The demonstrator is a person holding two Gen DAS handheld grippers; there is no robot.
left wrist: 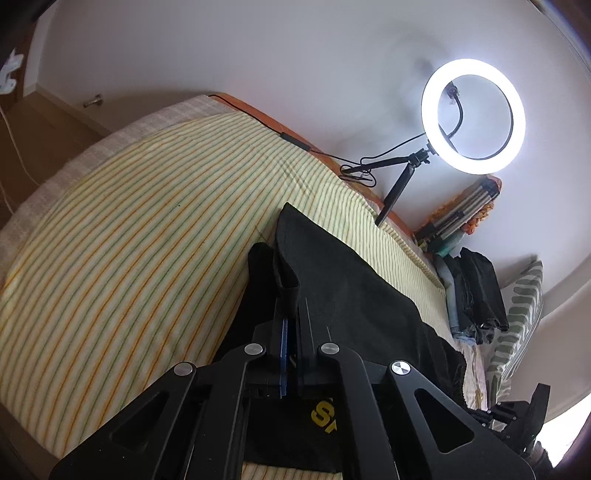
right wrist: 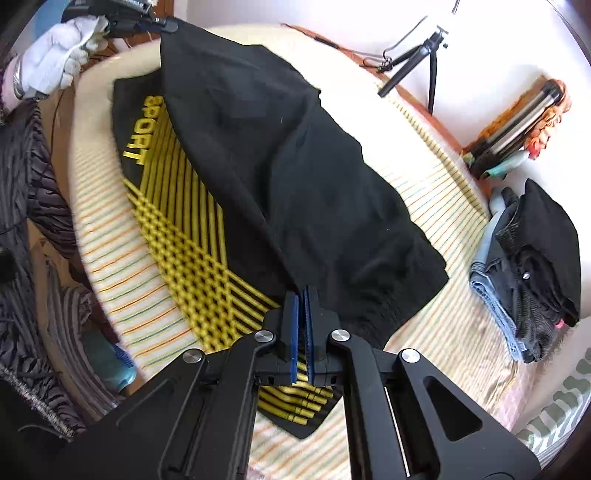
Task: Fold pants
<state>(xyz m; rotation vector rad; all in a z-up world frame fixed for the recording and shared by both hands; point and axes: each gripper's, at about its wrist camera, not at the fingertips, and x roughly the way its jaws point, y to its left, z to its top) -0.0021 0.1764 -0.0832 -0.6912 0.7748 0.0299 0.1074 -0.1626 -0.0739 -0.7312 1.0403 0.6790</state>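
Black pants [right wrist: 288,166] on the bed [right wrist: 443,236], top layer lifted and draped over the yellow-printed layer. Left gripper [left wrist: 290,314] and right gripper [right wrist: 301,314], fingers clenched on the fabric's two corners. Long axis runs between them; fold edge heads toward the bed's far edge.

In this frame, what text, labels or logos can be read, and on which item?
"SPORT": yellow capital letters printed on the black pants with yellow stripes, near the edge by the left claw.
"S": a partial yellow letter on the same fabric, seen in the left wrist view; the rest is hidden behind the claw.
Nothing else readable; the folded clothes stack shows no legible tag.
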